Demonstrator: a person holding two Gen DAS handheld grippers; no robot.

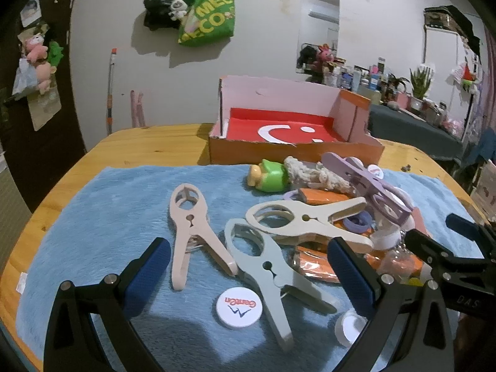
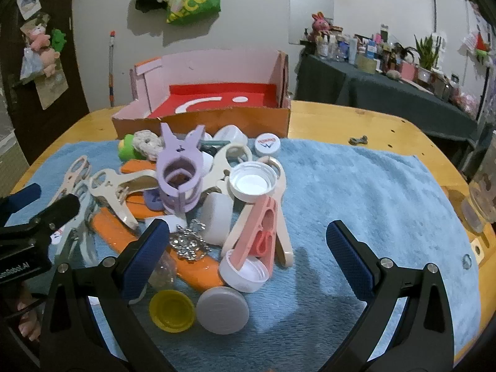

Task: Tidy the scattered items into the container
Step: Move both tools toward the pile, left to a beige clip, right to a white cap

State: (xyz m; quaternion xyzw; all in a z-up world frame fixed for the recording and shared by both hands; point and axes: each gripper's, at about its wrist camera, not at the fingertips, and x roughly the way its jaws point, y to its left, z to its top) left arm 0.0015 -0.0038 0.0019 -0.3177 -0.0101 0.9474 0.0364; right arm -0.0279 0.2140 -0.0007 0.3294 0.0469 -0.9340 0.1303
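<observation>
Two grippers are hanging over a blue towel (image 2: 356,186) on a wooden table (image 2: 356,117), both tilting downward, and each one is standing with its jaws spread wide and nothing between the pads. The left gripper (image 1: 248,276) is hovering above the towel's left half, its blue pads framing a pale pink clip (image 1: 190,232), a grey-blue clip (image 1: 269,269) and a white printed cap (image 1: 238,308), touching none of them. A cream clip (image 1: 307,221) is lying across the grey-blue one, just behind it on the towel. The right gripper (image 2: 248,257) is hovering above the pile near the middle of the towel; between its fingers, but untouched, are lying a yellow cap (image 2: 172,310), a grey lid (image 2: 223,310) and a salmon clip (image 2: 263,232) resting on a white cap (image 2: 245,274).

Further back on the towel, a purple clip (image 2: 178,170) is standing up out of the heap beside orange strips (image 2: 117,226), a silver chain (image 2: 189,241) and an open white lid (image 2: 252,183). A green toy (image 1: 268,176) is sitting at the towel's far edge. The container, an orange cardboard box (image 2: 201,122) with a red floor, is sitting on the table just beyond the towel's far edge, open on top, with no scattered item showing inside it.
</observation>
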